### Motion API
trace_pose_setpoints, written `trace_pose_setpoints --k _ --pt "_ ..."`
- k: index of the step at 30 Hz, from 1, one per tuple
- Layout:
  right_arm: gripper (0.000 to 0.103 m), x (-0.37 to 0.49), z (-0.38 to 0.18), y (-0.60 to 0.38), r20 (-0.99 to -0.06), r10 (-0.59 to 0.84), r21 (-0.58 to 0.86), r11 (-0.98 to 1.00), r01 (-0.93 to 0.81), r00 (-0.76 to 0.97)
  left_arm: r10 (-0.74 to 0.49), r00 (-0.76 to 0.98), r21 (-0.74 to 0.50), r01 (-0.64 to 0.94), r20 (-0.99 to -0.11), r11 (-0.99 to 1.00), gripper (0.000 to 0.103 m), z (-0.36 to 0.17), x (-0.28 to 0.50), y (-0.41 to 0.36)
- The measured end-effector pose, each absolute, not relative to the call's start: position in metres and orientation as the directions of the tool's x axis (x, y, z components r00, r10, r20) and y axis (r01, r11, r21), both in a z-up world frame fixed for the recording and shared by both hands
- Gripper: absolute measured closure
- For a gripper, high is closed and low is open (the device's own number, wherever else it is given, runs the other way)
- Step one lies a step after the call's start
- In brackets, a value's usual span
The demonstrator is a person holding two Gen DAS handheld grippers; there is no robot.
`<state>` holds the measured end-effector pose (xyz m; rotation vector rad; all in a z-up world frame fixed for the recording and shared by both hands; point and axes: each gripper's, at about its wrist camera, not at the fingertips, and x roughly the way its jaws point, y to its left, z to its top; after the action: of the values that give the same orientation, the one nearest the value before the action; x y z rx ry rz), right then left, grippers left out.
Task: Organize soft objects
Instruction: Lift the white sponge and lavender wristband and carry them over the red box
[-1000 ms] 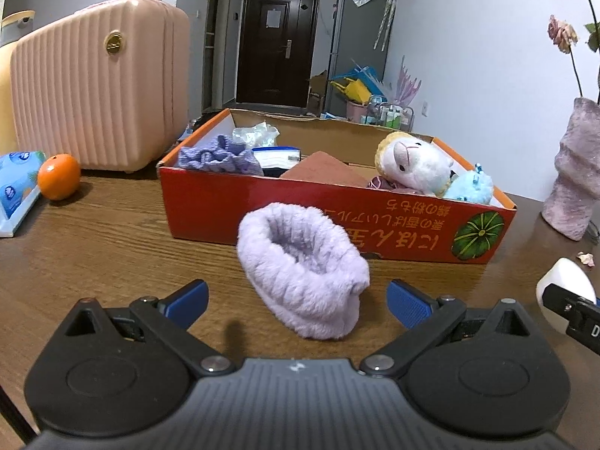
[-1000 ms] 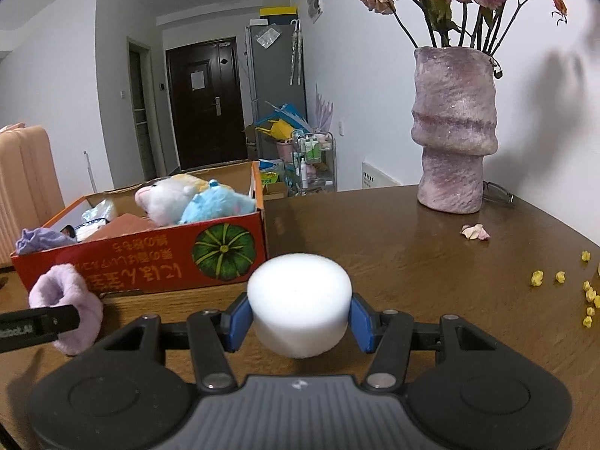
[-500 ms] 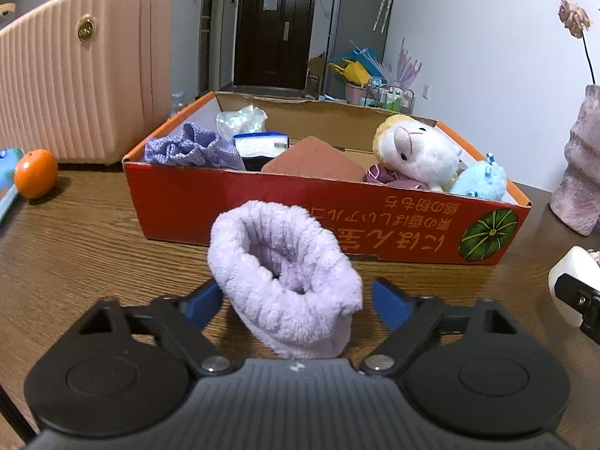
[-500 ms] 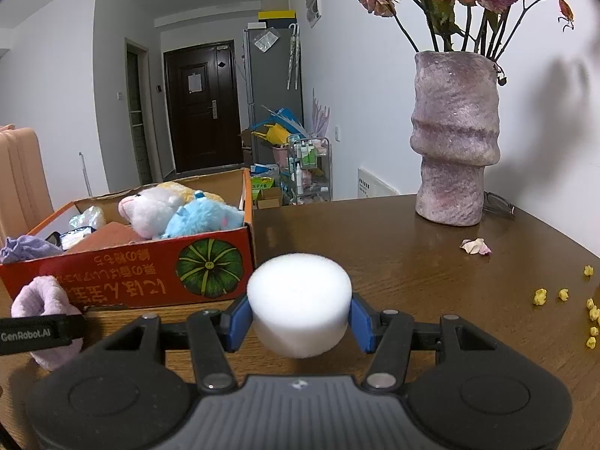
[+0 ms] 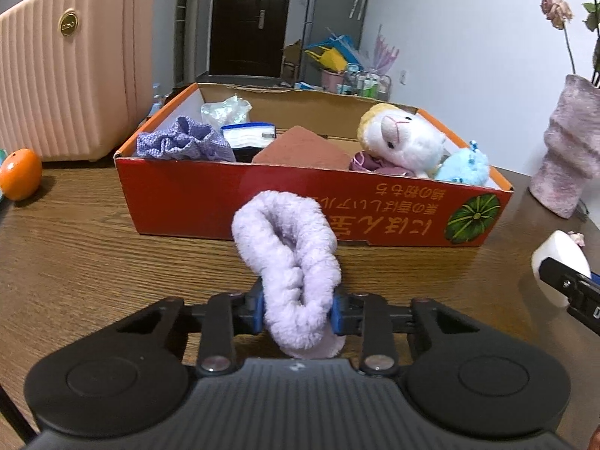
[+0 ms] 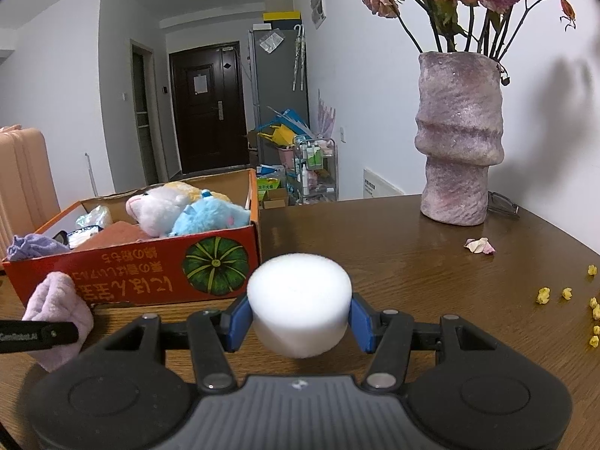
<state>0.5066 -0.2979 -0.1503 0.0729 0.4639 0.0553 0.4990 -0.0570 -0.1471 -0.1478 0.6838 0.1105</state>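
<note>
My left gripper [image 5: 298,313] is shut on a fluffy lilac band [image 5: 288,258], squeezing it flat just in front of the red cardboard box [image 5: 210,202]. The same band [image 6: 56,315] shows at the left edge of the right wrist view. My right gripper [image 6: 300,318] is shut on a white foam cylinder [image 6: 300,300], held above the wooden table [image 6: 431,273] to the right of the box [image 6: 150,277]. That cylinder [image 5: 560,262] appears at the right edge of the left wrist view. Inside the box lie a white plush sheep [image 5: 401,142], a blue plush [image 5: 465,167] and a purple cloth [image 5: 180,144].
A pink suitcase [image 5: 71,63] stands at the back left with an orange [image 5: 18,172] beside it. A pink vase [image 6: 459,138] of dried roses stands at the back right. Petals [image 6: 480,245] and yellow crumbs [image 6: 543,294] lie on the table's right side.
The left gripper moved in around the lilac band and its jaws closed from wide open onto it, flattening it. The right gripper kept still with the foam cylinder.
</note>
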Motion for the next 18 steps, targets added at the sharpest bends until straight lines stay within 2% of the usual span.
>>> trace_pose_setpoints --k 8,18 --pt "0.049 0.503 -0.148 -0.296 -0.421 0.079 0.082 0.995 -0.049 0.904 0.012 0.800 -0.108 -0.095 -0.600 0.990 0.073 -0.137 0.485 -0.049" --pt "0.049 0.495 -0.141 -0.288 -0.344 0.111 0.087 0.992 -0.086 0.933 -0.065 0.880 -0.145 -0.004 -0.471 0.989 0.073 -0.110 0.462 -0.047"
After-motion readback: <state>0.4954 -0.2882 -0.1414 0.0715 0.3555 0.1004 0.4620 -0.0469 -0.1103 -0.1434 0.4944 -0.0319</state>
